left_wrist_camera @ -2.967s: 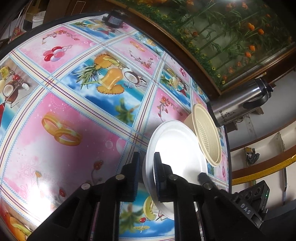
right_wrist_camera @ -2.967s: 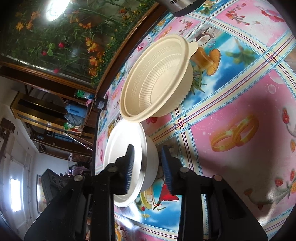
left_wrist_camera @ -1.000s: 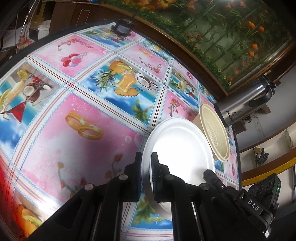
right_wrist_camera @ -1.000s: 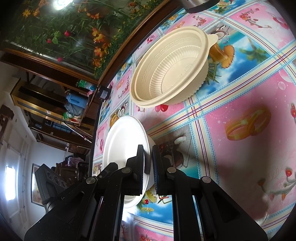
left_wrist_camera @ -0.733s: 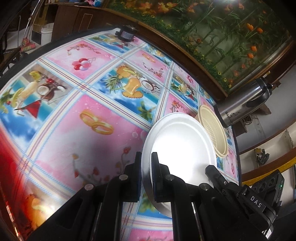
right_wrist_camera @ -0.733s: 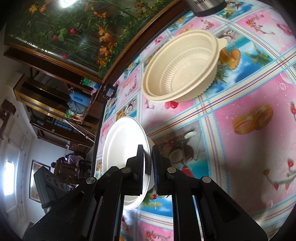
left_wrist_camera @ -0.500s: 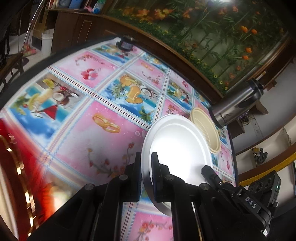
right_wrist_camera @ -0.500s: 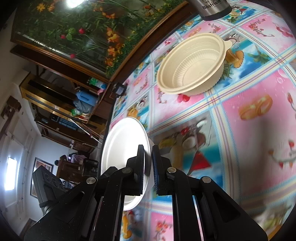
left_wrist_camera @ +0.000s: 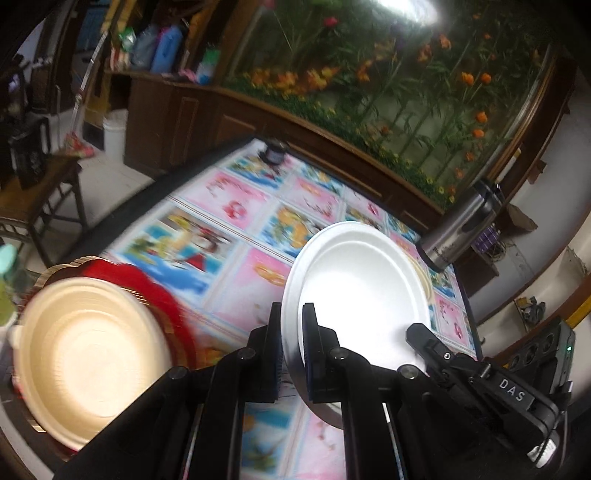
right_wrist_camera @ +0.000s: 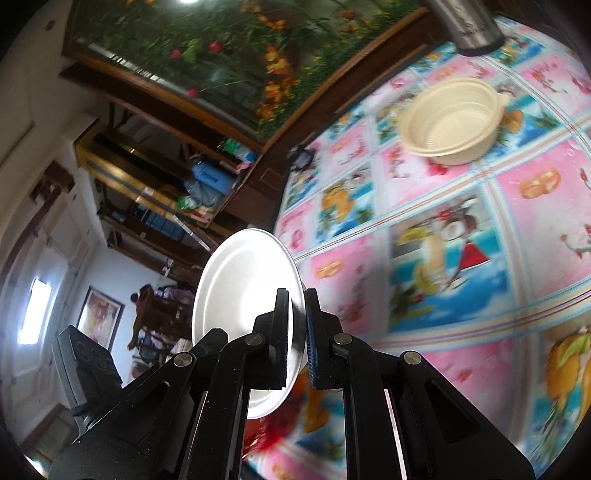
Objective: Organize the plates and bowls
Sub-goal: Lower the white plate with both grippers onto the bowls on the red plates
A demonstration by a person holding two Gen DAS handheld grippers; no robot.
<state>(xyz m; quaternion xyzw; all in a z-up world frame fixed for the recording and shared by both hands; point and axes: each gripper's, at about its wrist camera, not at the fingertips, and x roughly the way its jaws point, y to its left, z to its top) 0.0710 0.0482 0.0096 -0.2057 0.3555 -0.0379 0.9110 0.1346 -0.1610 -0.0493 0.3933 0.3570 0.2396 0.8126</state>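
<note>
A white plate (left_wrist_camera: 358, 295) hangs tilted above the table, held by both grippers at opposite rims. My left gripper (left_wrist_camera: 291, 332) is shut on its near rim in the left wrist view. The right gripper's fingers (left_wrist_camera: 421, 332) clamp the plate's far lower edge there. In the right wrist view my right gripper (right_wrist_camera: 297, 325) is shut on the rim of the white plate (right_wrist_camera: 240, 295). One cream ribbed bowl (right_wrist_camera: 450, 122) stands on the tablecloth. A second cream bowl (left_wrist_camera: 85, 350) rests on a red tray (left_wrist_camera: 162, 291), blurred, low at the left.
A steel flask (left_wrist_camera: 461, 229) stands at the table's far edge beside the cream bowl, also seen as the flask (right_wrist_camera: 469, 26). A small dark object (left_wrist_camera: 275, 151) lies at the far table corner. The flowered tablecloth (left_wrist_camera: 229, 206) lies between tray and bowl. Cabinets and chairs surround the table.
Both grippers have risen and drawn back with the white plate, which now hangs well above the table. The red tray with a cream bowl has come into the left wrist view.
</note>
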